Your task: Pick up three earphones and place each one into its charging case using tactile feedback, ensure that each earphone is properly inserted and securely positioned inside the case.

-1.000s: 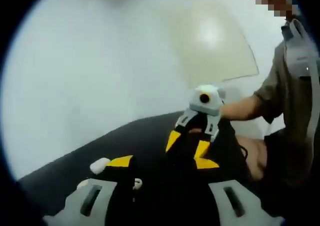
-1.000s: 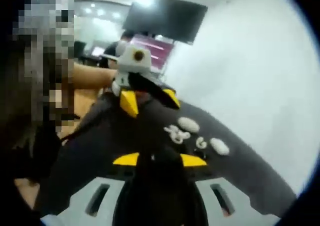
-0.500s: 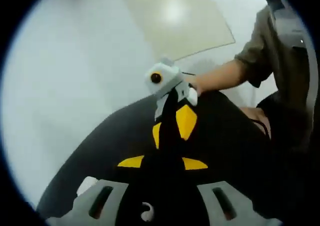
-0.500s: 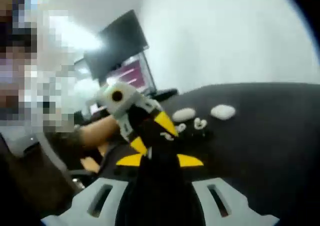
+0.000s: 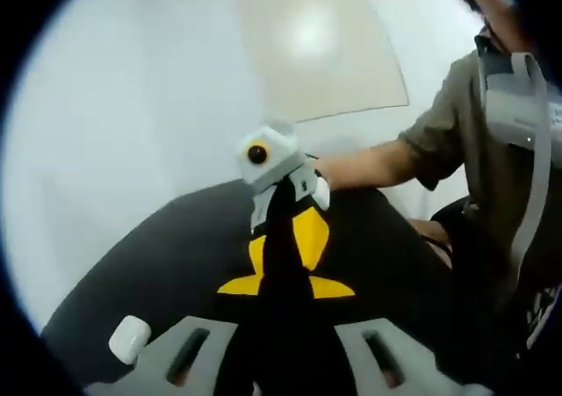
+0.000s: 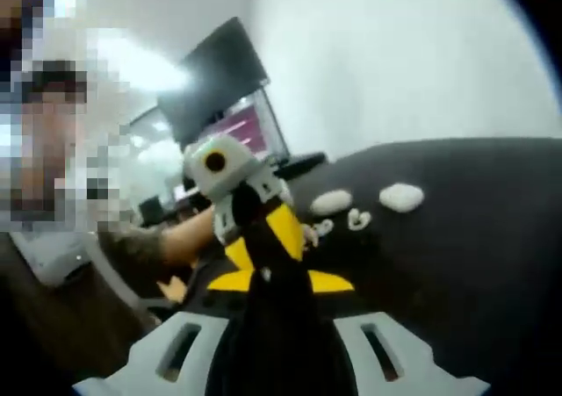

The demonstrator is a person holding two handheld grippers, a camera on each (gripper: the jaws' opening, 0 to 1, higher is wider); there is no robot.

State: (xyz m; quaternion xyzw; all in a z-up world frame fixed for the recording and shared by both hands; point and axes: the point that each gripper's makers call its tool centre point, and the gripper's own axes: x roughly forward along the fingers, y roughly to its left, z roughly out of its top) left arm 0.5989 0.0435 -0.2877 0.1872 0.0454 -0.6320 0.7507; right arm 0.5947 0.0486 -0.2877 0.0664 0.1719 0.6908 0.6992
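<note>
black table (image 6: 474, 229), white cases (image 6: 401, 196), earphones (image 6: 357, 219)

A dark monitor (image 6: 215, 75) hangs on the far wall, above a lit pink screen (image 6: 250, 133); the tabletop (image 6: 492, 229) is black.

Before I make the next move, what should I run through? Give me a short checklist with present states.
1. Right tool holding an earphone: cannot tell. A white speck sits between its tips, too small to identify.
2. Left tool open or shut: cannot tell. The right tool crosses over its tips.
3. Tools clear of each other: not ok. Each crowds the other's tips in both views.
4. Cases in sight: ok. The first case and second case lie on the black mat. Lids open: cannot tell.
5. Loose earphones reachable: ok. They lie between the cases.
</note>
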